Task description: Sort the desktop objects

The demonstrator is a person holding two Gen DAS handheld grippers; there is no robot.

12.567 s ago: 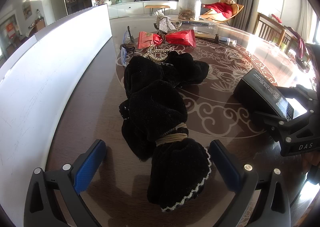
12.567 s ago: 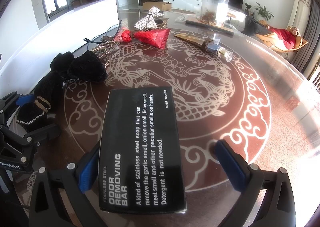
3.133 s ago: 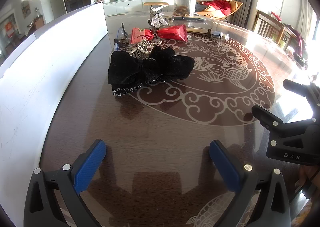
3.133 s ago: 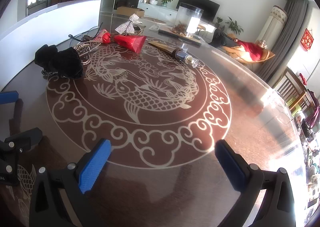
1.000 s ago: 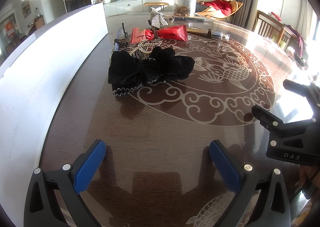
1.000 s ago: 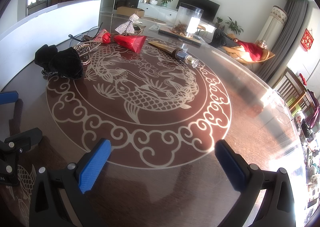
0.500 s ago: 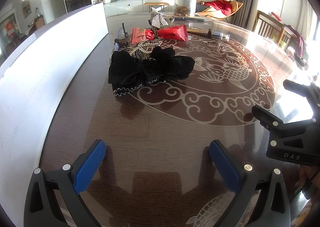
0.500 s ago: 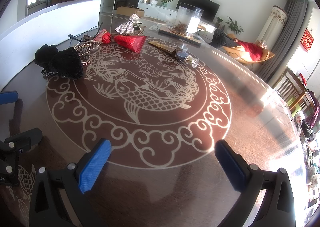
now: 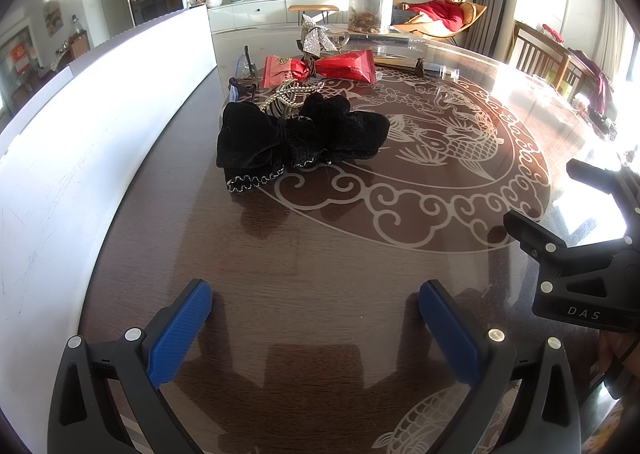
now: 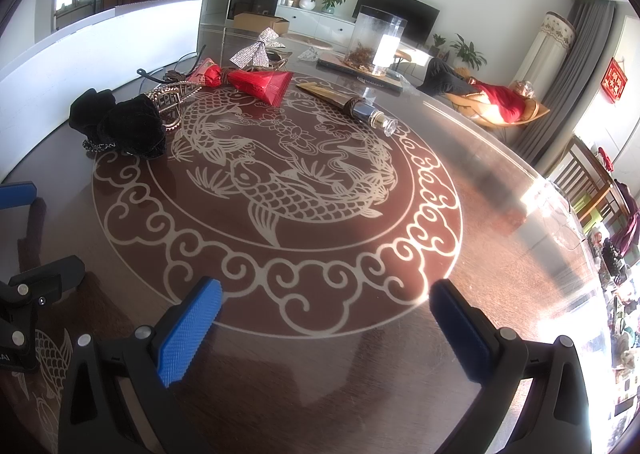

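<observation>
Both tools are held low over the near edge of the table (image 9: 304, 274), and nothing is gripped. The left gripper (image 9: 316, 318) is seen spread wide in the lower part of the left wrist view, with only bare wood and reflections between its blue pads (image 9: 180, 330). The right gripper (image 10: 324, 318) is likewise released in the lower part of the right wrist view, with only the patterned tabletop framed between its fingers.

The items to be sorted are gathered in one cluster, upper centre in the left view and upper left in the right view. The black velvet bow (image 9: 296, 137) is laid nearest, on the rim of the fish pattern. A beaded hair clip (image 9: 290, 95) is tucked just behind it, touching or nearly so. A red bow-shaped packet (image 9: 320, 67) is found behind that, with a silver glitter bow (image 9: 316, 37) further back, and dark-framed glasses (image 9: 244, 73) at the cluster's left edge. A gold tube with a clear cap (image 10: 352, 105) is set apart, to the right of the red packet in the right view.

A grouped row along the white board (image 9: 100, 113) is suggested, so the sorting is judged largely done. No container or target zone is shown, so what is left cannot be told for certain; the gold tube, standing slightly apart, may be the only piece left to place.
</observation>
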